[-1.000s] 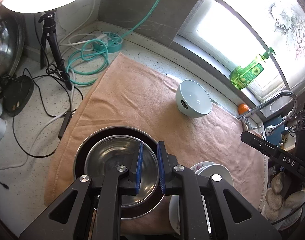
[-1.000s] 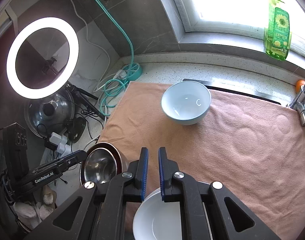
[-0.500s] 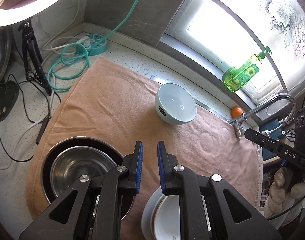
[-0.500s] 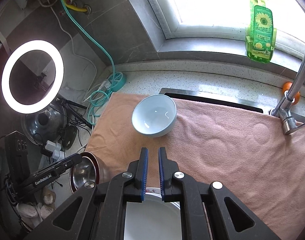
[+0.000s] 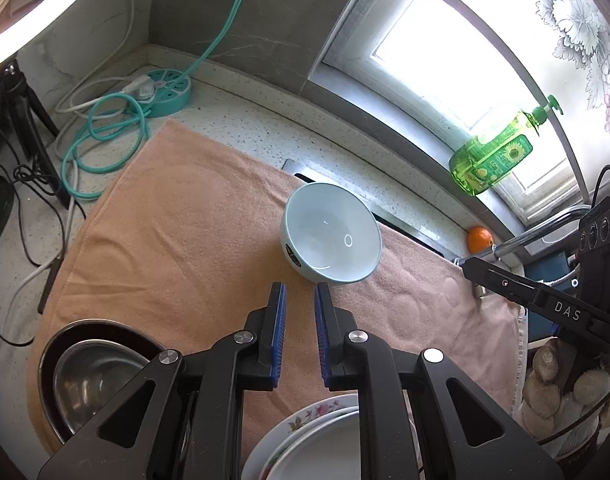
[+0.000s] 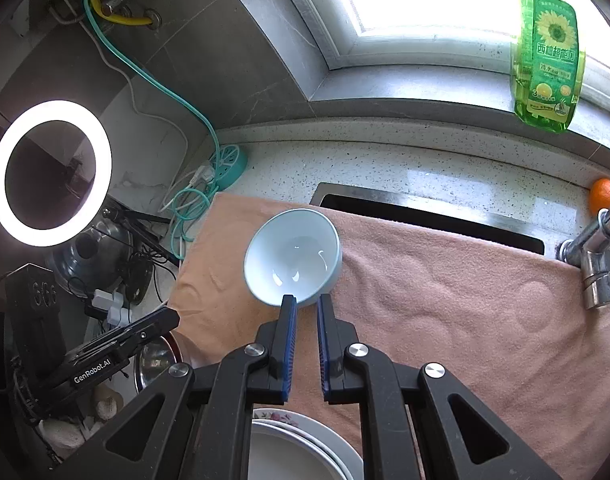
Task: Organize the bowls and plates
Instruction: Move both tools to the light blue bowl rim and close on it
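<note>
Across the speckled tabletop (image 5: 241,136) we see a peach towel (image 5: 177,248) spread wide, covering most of the work area and part of the sink opening by the window. On the towel's far half sits a pale blue bowl (image 5: 332,233), upright and empty, alone on the cloth. At the near left edge of the towel a steel bowl (image 5: 89,376) is nested inside a dark-rimmed bowl (image 5: 49,344). Close to us, at the bottom of both views, a white plate rests on a flower-rimmed plate (image 5: 305,416), partly hidden under the gripper frames.

Our left hand-held gripper (image 5: 299,294) hangs over bare towel just short of the pale blue bowl, its blue pads clenched to a narrow slit with nothing between them. Our right hand-held gripper (image 6: 305,304) hangs with its tips at the bowl's near rim as seen from its own camera, likewise clenched and empty; whether it touches the rim we cannot tell.

A green soap bottle (image 6: 547,56) stands on the windowsill, and a small orange (image 6: 604,195) lies by the tap (image 6: 593,256).
</note>
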Tool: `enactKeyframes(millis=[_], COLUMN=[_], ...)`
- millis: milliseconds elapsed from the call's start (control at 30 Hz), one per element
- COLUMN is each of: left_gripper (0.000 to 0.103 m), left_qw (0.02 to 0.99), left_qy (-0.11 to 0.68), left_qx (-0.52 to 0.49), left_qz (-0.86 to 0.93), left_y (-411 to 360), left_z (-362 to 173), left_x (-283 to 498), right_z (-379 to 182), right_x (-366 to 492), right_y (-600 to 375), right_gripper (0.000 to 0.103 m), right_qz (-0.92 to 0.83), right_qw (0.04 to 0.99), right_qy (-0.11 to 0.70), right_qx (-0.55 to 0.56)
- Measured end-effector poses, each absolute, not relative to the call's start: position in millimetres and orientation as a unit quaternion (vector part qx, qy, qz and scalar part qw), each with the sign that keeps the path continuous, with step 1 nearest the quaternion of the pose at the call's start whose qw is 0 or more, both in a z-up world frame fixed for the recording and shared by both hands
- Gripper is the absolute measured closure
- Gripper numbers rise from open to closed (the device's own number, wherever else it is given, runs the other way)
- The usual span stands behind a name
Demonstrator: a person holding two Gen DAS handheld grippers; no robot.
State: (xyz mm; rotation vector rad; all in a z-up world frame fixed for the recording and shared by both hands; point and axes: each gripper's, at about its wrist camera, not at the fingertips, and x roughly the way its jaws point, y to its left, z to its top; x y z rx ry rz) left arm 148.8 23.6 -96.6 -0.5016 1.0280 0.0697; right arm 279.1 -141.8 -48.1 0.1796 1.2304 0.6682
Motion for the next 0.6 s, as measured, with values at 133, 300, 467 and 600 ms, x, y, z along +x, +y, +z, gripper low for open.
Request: enactKeyframes(millis=[133,300,467,600], left_gripper=[0.084,0.084,0.084,0.084], left_qw=[0.839,0.838,0.833,0.824], left_qy=[0.495,0.503,0.51,0.518], left_qx=[-0.22,-0.206,-0.207,-0.224], left_qz=[0.042,0.048,0.055,0.054], left_y=[16,10,11,15], left_z=[-101,-105,-113,-122], left_x=[163,176,187,195], right_z=[-59,-74,-89,-98], right_x=[291,306,317,324], right_y=[-136,-131,-125,-121], right_gripper=[0.084,0.084,0.084,0.084], right_qz=[0.305,0.304,0.302,0.3], right_qw=[0.759,0.755,0.749,0.744], right_qy=[0.571,0.577,0.585,0.592], right_qx=[0.077,0.077,0.073,0.075])
